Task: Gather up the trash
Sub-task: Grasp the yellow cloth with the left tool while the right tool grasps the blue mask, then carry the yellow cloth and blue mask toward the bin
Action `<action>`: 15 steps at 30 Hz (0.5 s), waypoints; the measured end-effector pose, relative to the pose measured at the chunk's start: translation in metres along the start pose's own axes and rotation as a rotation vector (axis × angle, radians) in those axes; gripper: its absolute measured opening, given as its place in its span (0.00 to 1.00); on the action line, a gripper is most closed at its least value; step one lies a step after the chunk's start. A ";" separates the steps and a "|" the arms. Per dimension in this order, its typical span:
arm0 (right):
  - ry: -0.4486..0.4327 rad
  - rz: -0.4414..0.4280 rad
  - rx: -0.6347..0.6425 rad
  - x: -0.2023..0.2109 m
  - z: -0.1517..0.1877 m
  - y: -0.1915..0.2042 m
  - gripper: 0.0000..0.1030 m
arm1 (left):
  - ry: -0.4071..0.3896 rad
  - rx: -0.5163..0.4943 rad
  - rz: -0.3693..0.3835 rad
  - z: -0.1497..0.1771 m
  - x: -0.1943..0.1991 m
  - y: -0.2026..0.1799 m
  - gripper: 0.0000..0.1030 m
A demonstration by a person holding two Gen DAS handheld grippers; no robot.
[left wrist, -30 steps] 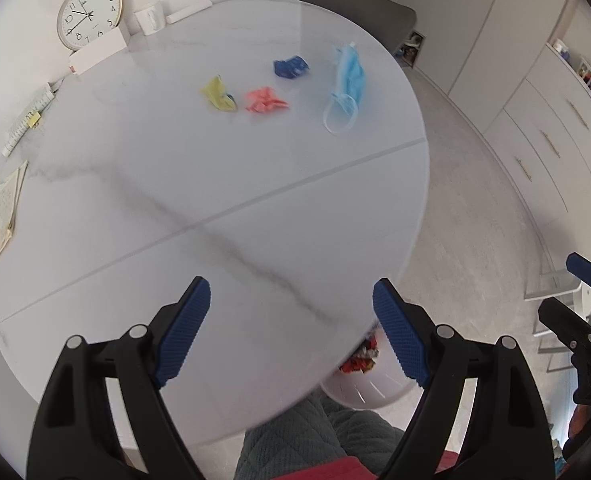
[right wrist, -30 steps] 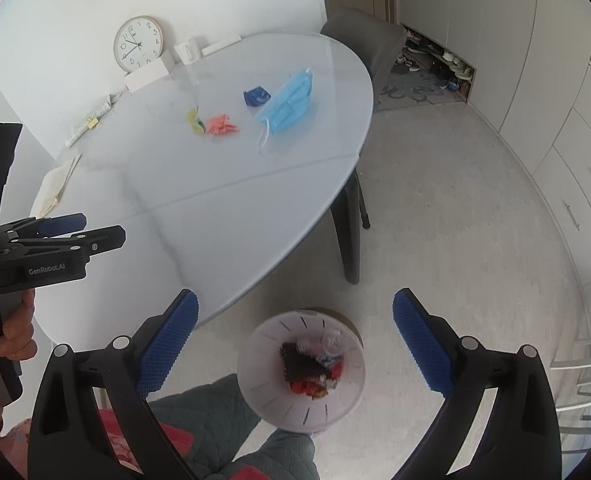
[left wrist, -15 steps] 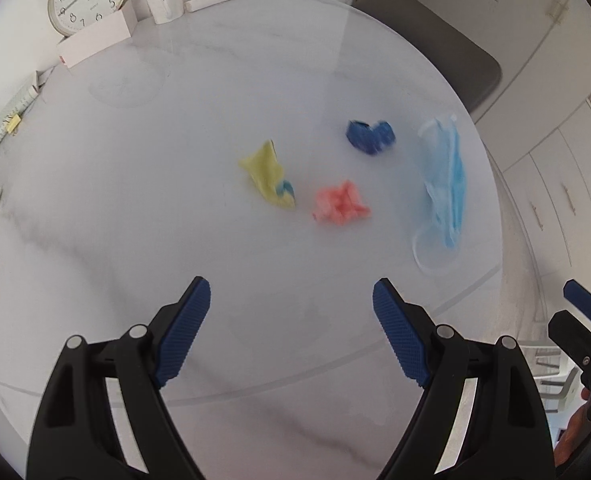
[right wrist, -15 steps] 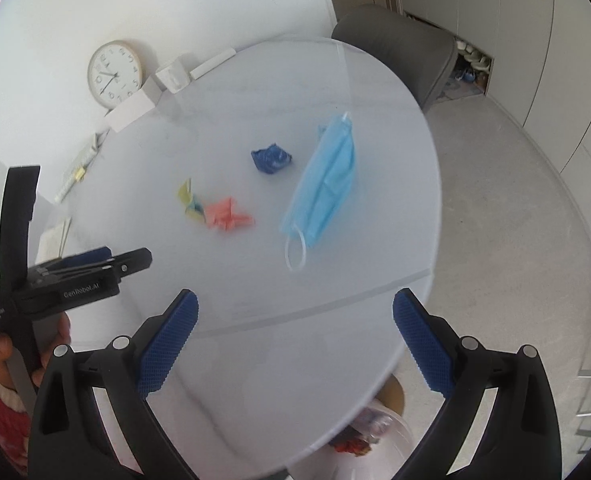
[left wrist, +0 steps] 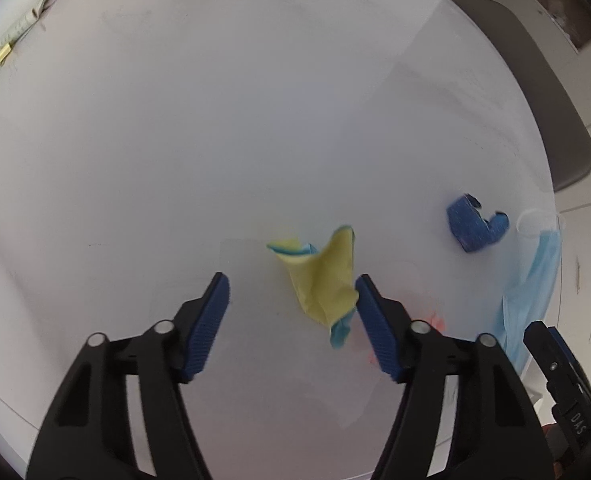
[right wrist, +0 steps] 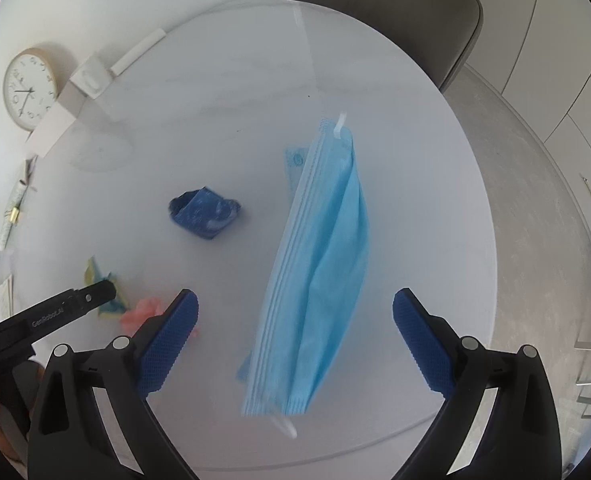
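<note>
A crumpled yellow and blue wrapper (left wrist: 323, 280) lies on the white round table (left wrist: 175, 140), between the fingers of my open left gripper (left wrist: 291, 292), close to the right finger. A pink scrap (left wrist: 431, 320) is partly hidden behind that finger. A dark blue scrap (left wrist: 475, 228) lies to the right. A light blue face mask (right wrist: 323, 272) lies flat between the fingers of my open right gripper (right wrist: 295, 312). The right wrist view also shows the blue scrap (right wrist: 203, 216), pink scrap (right wrist: 141, 308), yellow wrapper (right wrist: 93, 274) and left gripper (right wrist: 67, 308).
A wall clock (right wrist: 25, 88), white boxes (right wrist: 71, 100) and a folded paper (right wrist: 15, 200) stand at the table's far left edge. A grey chair (right wrist: 395, 12) is behind the table. Floor and cabinets (right wrist: 555, 80) are to the right.
Both grippers have moved forward and down toward the table. The left now straddles the yellow wrapper and has narrowed. The right now straddles the face mask. The bin has left view.
</note>
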State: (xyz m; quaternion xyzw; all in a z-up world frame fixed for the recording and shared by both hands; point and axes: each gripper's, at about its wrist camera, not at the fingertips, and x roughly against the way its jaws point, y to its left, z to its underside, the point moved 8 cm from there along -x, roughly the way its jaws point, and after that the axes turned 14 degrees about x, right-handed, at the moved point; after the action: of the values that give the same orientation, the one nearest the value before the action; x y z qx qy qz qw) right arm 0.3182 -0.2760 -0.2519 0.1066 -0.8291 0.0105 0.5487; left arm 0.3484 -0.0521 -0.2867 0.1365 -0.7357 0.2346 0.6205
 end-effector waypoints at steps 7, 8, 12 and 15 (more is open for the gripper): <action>0.071 0.026 0.026 -0.027 -0.004 0.002 0.49 | -0.003 0.013 -0.044 -0.003 -0.006 -0.012 0.22; 0.079 0.024 0.029 -0.029 -0.003 0.001 0.29 | -0.004 0.011 -0.050 -0.003 -0.006 -0.014 0.21; 0.054 0.021 0.027 -0.020 0.000 -0.009 0.10 | -0.034 0.013 -0.068 -0.003 -0.001 -0.014 0.20; 0.026 0.027 0.015 -0.008 0.002 -0.019 0.09 | -0.064 -0.001 -0.076 0.004 0.008 -0.017 0.20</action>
State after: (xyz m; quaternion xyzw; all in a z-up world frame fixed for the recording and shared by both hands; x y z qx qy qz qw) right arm 0.3228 -0.2932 -0.2615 0.0994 -0.8232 0.0252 0.5584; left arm 0.3523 -0.0679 -0.2759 0.1713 -0.7496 0.2060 0.6052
